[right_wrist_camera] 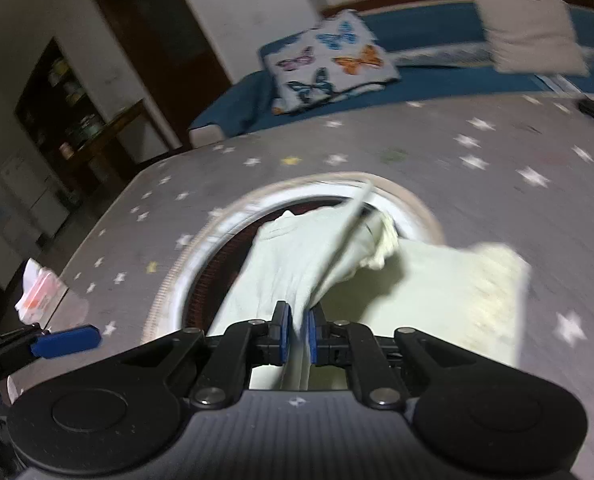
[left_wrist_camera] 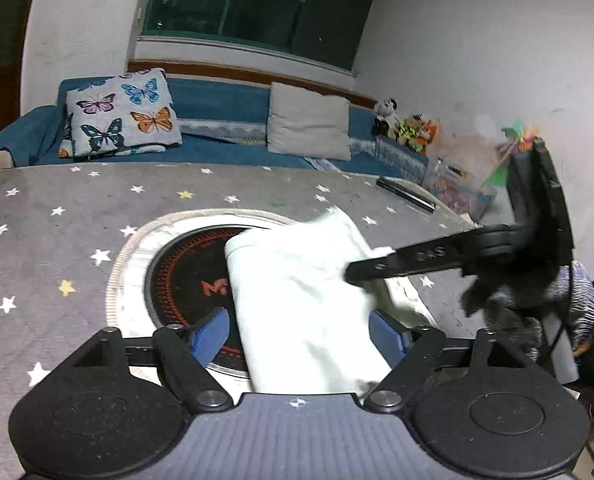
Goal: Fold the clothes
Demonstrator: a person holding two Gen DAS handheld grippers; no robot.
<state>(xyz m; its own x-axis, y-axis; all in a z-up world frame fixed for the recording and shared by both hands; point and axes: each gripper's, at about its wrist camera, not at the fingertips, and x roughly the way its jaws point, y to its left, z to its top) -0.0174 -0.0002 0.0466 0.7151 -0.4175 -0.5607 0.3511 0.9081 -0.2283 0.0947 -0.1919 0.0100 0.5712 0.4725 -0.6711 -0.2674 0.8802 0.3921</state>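
A pale green garment [left_wrist_camera: 305,300] lies across the round black hotplate [left_wrist_camera: 185,276] set into the star-patterned grey table [left_wrist_camera: 57,240]. My left gripper [left_wrist_camera: 299,334] stands open, its blue pads either side of the cloth's near end and not pressing on it. From the right, my right gripper [left_wrist_camera: 353,274] reaches in, shut on a fold of the garment. In the right wrist view, the right gripper [right_wrist_camera: 299,332] pinches a raised ridge of the garment [right_wrist_camera: 281,264] between its blue pads. The rest of the cloth [right_wrist_camera: 457,288] spreads flat to the right. One blue left finger [right_wrist_camera: 65,342] shows at the far left.
A black remote [left_wrist_camera: 407,195] lies near the table's far right edge. Behind the table runs a blue sofa [left_wrist_camera: 217,108] with a butterfly cushion [left_wrist_camera: 123,114], a grey cushion [left_wrist_camera: 309,122] and plush toys [left_wrist_camera: 409,124]. A white packet [right_wrist_camera: 41,292] rests at the table's left edge.
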